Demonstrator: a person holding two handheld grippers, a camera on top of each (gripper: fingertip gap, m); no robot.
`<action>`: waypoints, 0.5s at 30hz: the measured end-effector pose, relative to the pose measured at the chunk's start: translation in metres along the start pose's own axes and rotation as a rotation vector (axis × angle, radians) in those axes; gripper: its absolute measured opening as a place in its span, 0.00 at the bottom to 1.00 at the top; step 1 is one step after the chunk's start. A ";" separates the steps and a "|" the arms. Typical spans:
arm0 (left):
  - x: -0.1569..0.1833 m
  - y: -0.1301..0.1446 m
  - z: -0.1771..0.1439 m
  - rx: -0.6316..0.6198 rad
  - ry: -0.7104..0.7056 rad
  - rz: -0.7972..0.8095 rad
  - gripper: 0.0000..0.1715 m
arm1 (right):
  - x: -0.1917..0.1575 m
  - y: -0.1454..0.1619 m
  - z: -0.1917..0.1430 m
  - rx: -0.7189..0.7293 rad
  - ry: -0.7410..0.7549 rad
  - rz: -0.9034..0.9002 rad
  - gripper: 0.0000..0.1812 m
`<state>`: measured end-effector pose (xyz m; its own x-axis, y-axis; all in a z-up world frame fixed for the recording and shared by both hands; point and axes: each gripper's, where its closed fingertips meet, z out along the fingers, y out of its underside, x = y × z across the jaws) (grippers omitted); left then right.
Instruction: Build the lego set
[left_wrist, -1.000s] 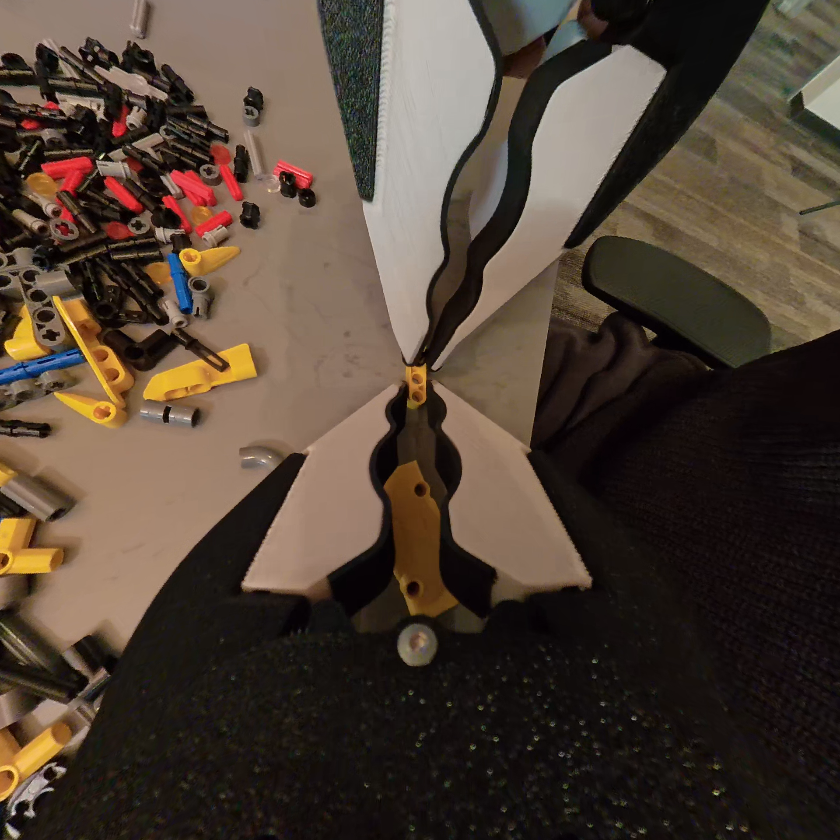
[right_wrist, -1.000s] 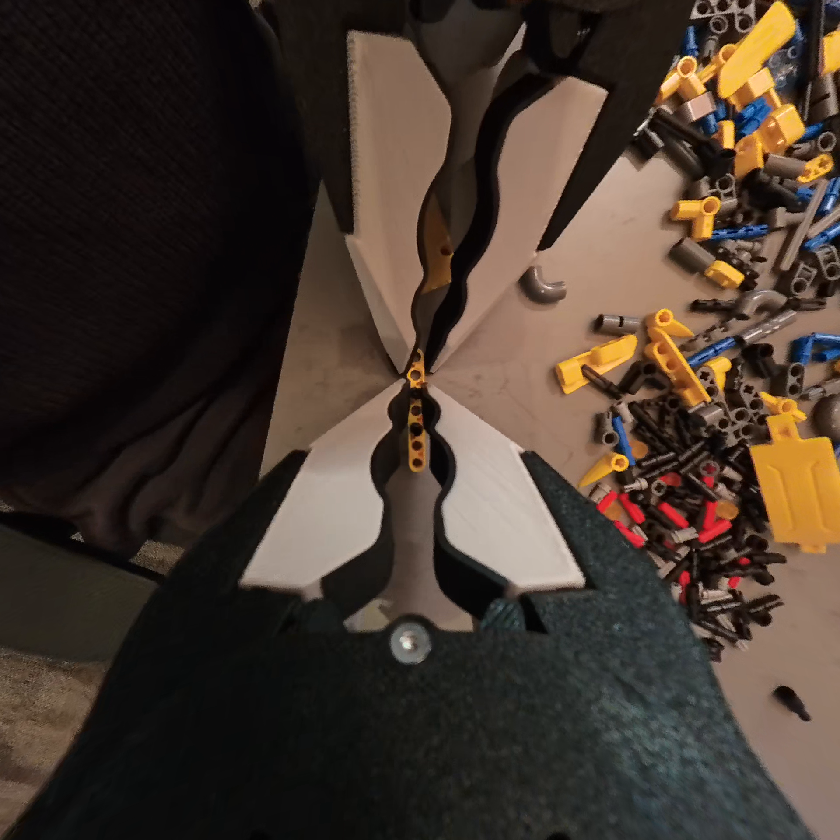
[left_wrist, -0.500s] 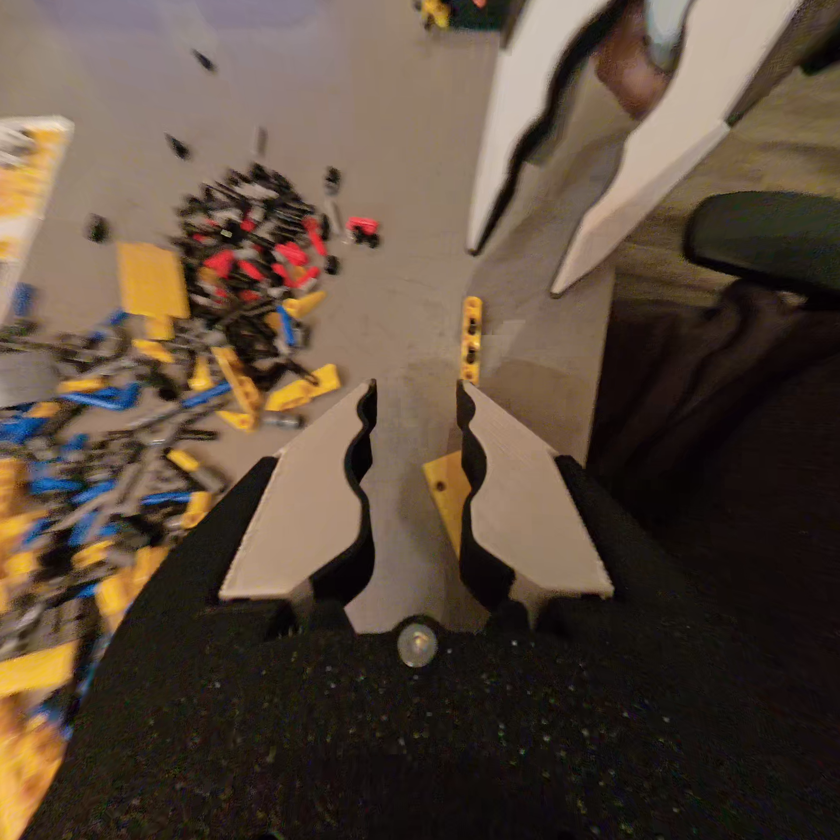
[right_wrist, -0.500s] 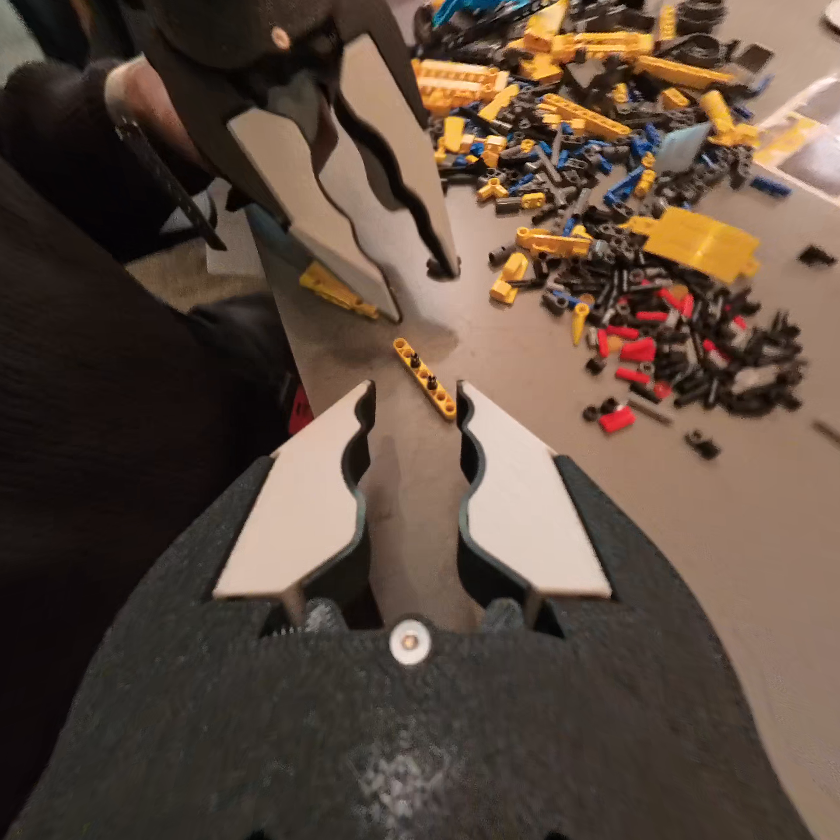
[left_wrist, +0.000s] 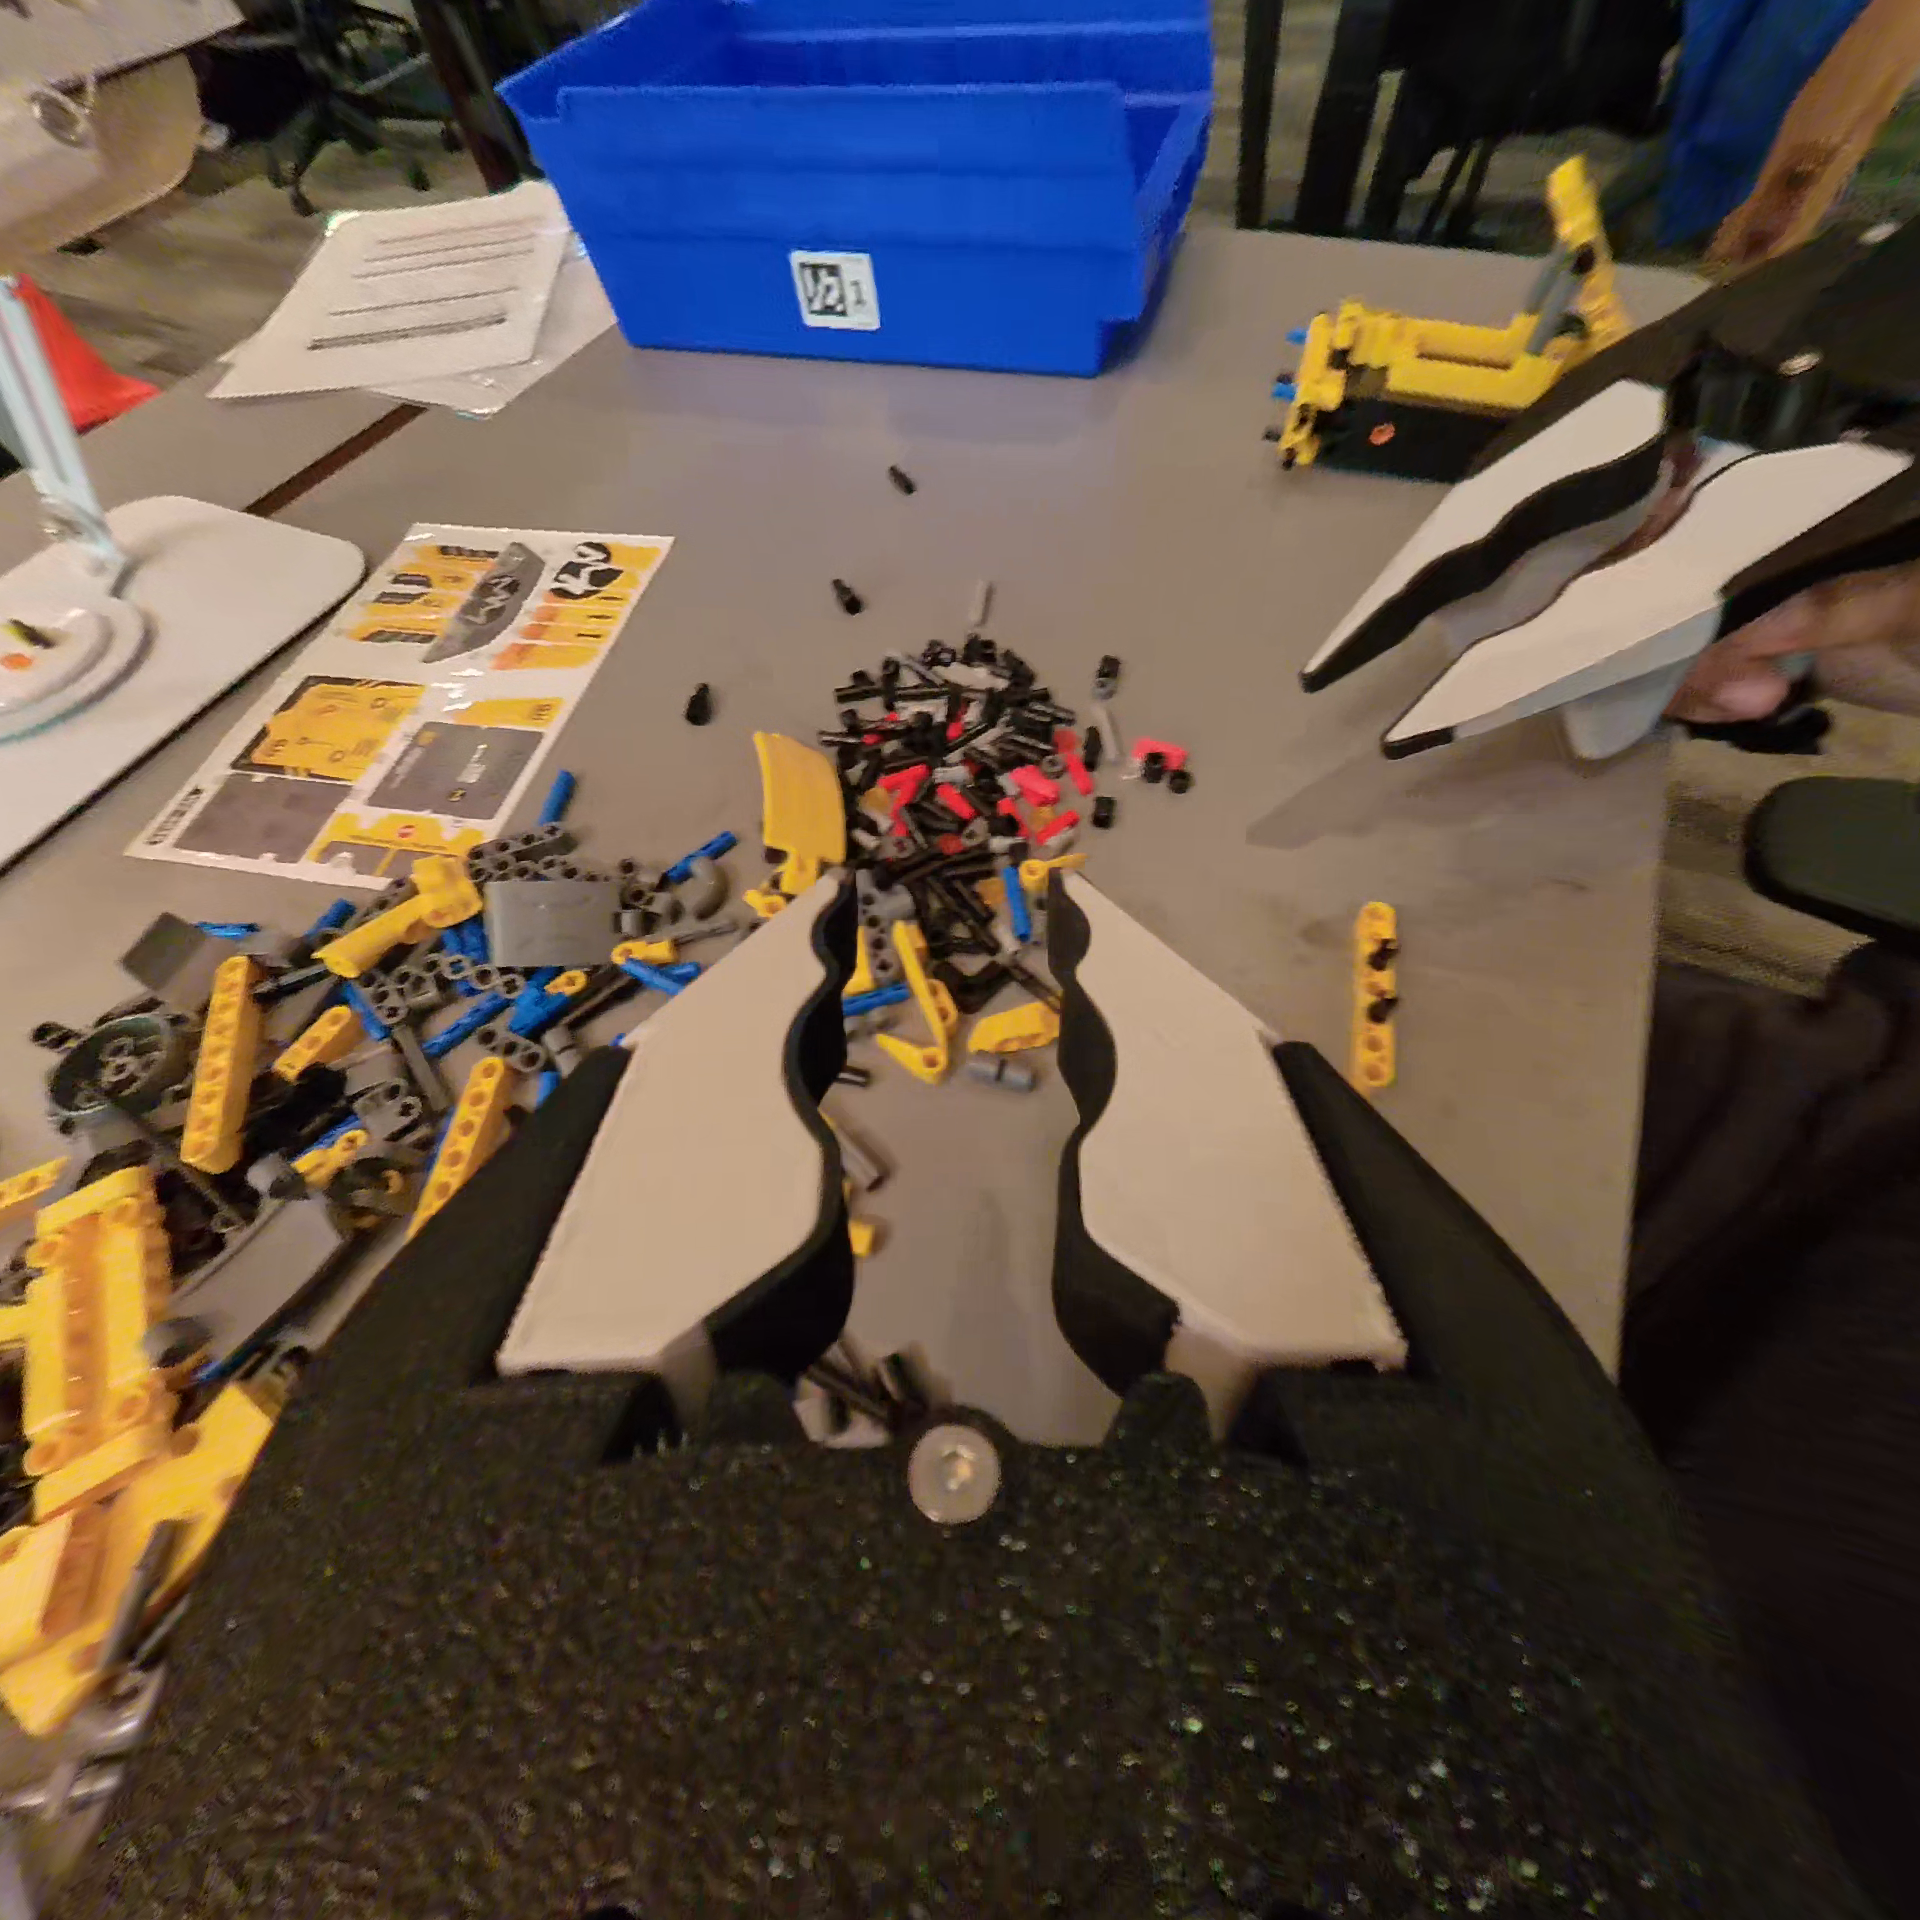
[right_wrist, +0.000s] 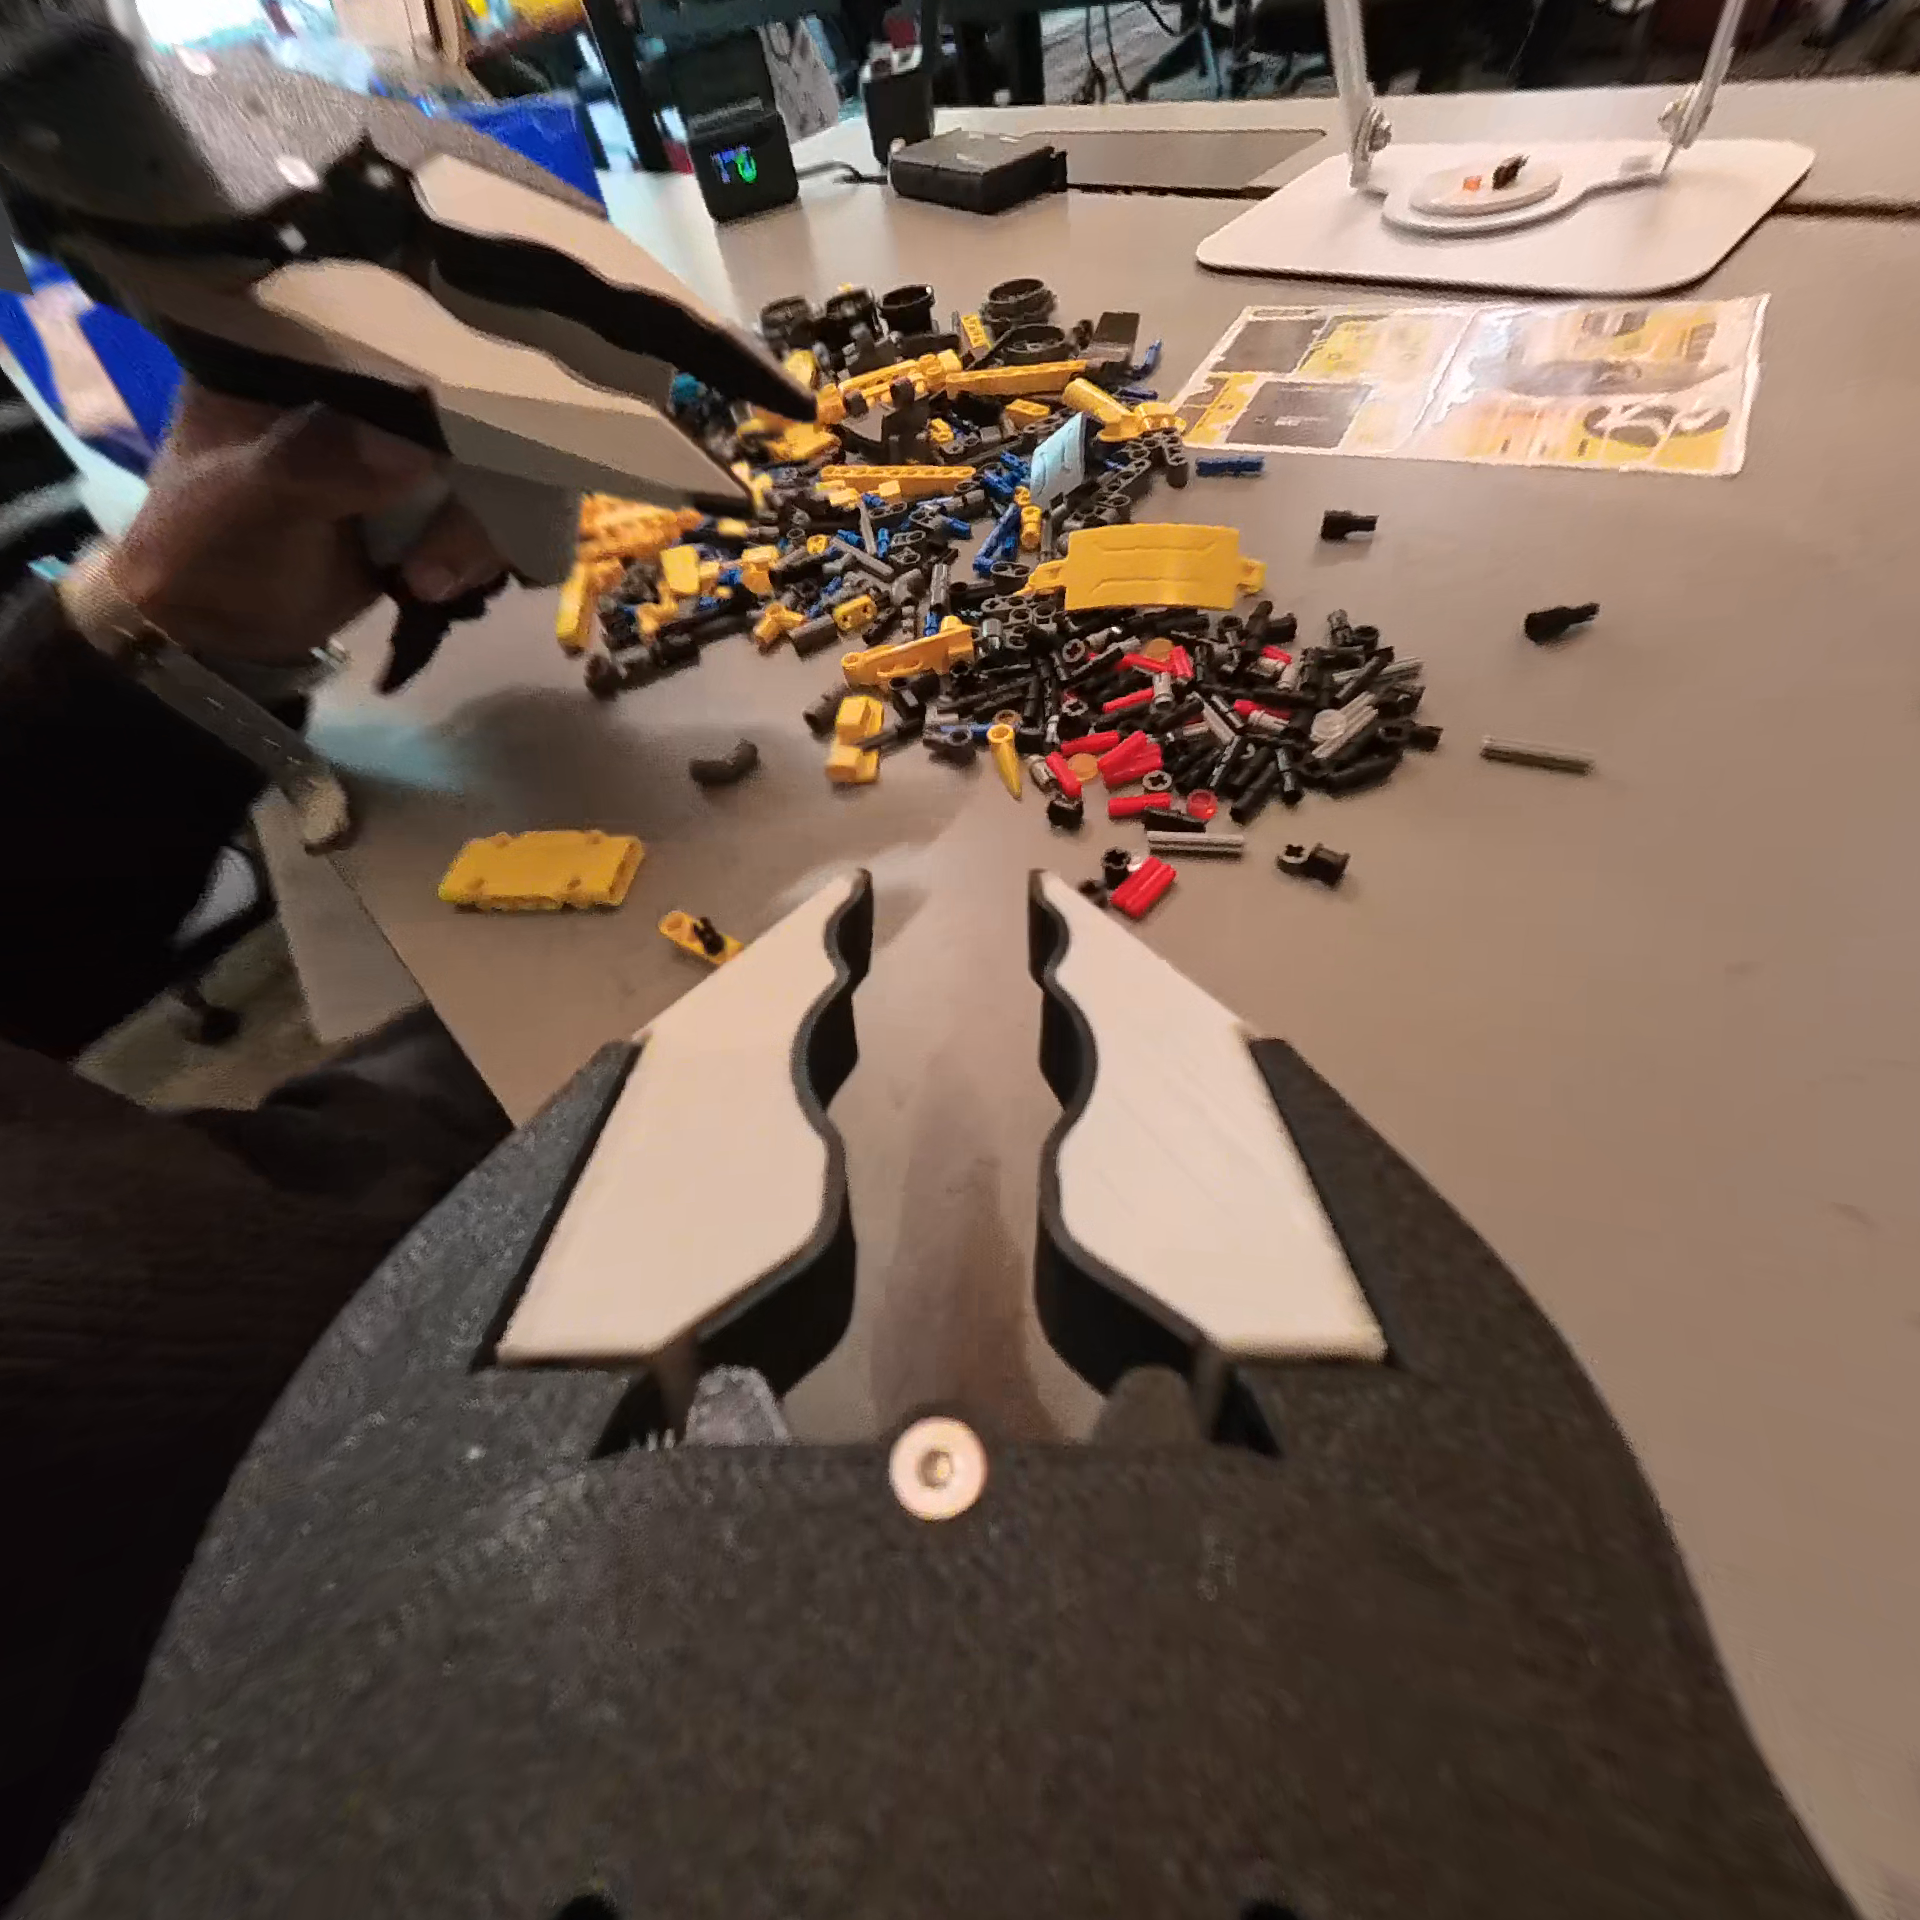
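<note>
My left gripper (left_wrist: 951, 894) is open and empty, held above the near edge of a pile of small building parts (left_wrist: 956, 769). A short yellow beam with black pins (left_wrist: 1374, 992) lies on the grey table to its right, near the table edge. My right gripper (right_wrist: 948, 888) is open and empty over bare table. The same yellow beam (right_wrist: 698, 935) lies just left of its left finger and is partly hidden by it. A flat yellow panel (right_wrist: 540, 871) lies farther left. Each gripper shows in the other's view, right (left_wrist: 1351, 712) and left (right_wrist: 774, 452), both raised and open.
A blue bin (left_wrist: 862, 177) stands at the far side, with a partly built yellow model (left_wrist: 1434, 384) to its right. A sticker sheet (left_wrist: 416, 707), papers (left_wrist: 416, 291) and a white stand base (left_wrist: 156, 592) lie on the left. The table edge (left_wrist: 1652, 935) and a chair are on the right.
A second ago both grippers were shut tip to tip on the yellow beam. Both have opened, the beam now lies on the table, and both have pulled back and up.
</note>
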<state>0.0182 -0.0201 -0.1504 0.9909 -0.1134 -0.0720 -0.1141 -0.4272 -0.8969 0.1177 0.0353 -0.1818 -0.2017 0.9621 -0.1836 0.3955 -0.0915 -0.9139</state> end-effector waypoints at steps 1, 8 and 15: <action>-0.005 0.001 0.002 -0.006 -0.014 0.006 0.21 | -0.002 -0.003 0.001 0.022 -0.026 0.039 0.16; -0.026 -0.002 -0.007 0.088 -0.036 -0.072 0.18 | 0.003 -0.005 -0.003 0.083 0.013 0.071 0.00; -0.040 0.000 -0.015 0.148 -0.031 -0.176 0.16 | -0.004 -0.005 -0.005 0.110 0.062 -0.064 0.00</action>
<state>-0.0228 -0.0286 -0.1413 0.9966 -0.0198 0.0801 0.0705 -0.3013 -0.9509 0.1207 0.0332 -0.1749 -0.1666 0.9805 -0.1044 0.2820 -0.0541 -0.9579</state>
